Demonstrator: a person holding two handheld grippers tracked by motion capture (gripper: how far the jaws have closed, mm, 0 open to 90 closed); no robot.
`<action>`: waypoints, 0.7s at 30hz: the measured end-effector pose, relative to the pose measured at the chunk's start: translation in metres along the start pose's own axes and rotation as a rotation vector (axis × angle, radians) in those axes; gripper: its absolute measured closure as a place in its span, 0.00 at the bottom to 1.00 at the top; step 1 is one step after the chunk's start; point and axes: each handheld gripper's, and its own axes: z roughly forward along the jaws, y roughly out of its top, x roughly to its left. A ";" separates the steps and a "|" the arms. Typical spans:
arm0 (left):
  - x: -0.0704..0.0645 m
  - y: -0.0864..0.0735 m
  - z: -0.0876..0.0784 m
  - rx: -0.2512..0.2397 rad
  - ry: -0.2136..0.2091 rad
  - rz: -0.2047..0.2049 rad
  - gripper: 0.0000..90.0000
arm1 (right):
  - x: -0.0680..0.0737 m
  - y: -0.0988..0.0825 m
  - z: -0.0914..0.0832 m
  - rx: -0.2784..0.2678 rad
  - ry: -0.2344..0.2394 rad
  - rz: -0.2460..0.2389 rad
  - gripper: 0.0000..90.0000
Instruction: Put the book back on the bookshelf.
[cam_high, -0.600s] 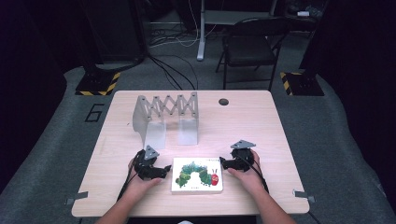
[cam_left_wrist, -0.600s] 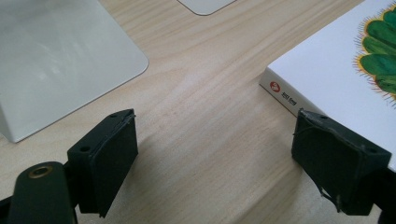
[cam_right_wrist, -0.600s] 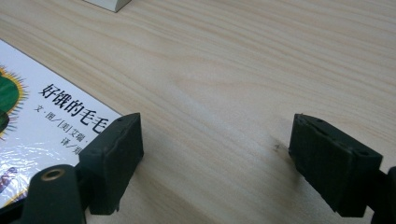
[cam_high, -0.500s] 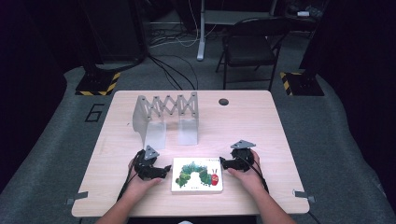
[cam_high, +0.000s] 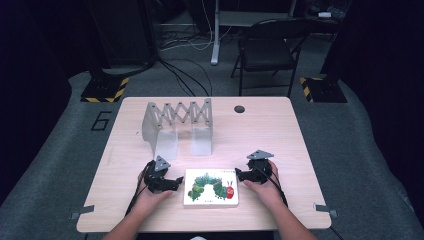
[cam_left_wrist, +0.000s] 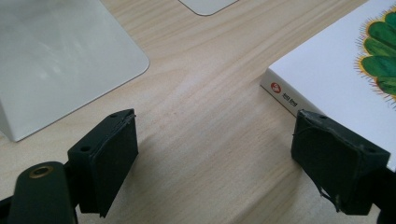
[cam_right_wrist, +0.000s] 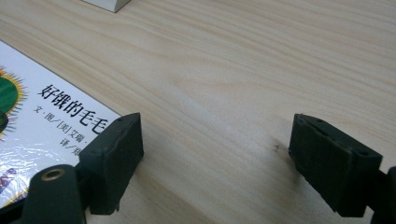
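On the pale wooden table (cam_high: 280, 135), your left gripper (cam_high: 170, 183), jaws wide and empty, flanks the picture book (cam_high: 210, 187) lying flat at the near edge, while your right gripper (cam_high: 241, 174), equally wide, brackets its opposite side, seemingly poised to lift.

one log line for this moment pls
left gripper: open, beside book | right gripper: open, at book's other side | book: flat on table, not gripped

I see a folding rack (cam_high: 179, 125) standing on the table (cam_high: 270, 135), a black chair (cam_high: 267, 47) behind it
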 end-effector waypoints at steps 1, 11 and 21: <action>0.000 0.000 0.000 -0.001 0.000 -0.001 0.16 | 0.000 0.000 0.000 0.000 0.000 0.001 0.19; -0.001 0.000 0.000 -0.002 0.004 -0.005 0.17 | -0.001 0.000 0.000 -0.004 0.002 -0.004 0.24; -0.001 0.000 -0.002 -0.015 0.008 -0.007 0.27 | -0.004 0.001 -0.004 -0.002 -0.010 0.026 0.42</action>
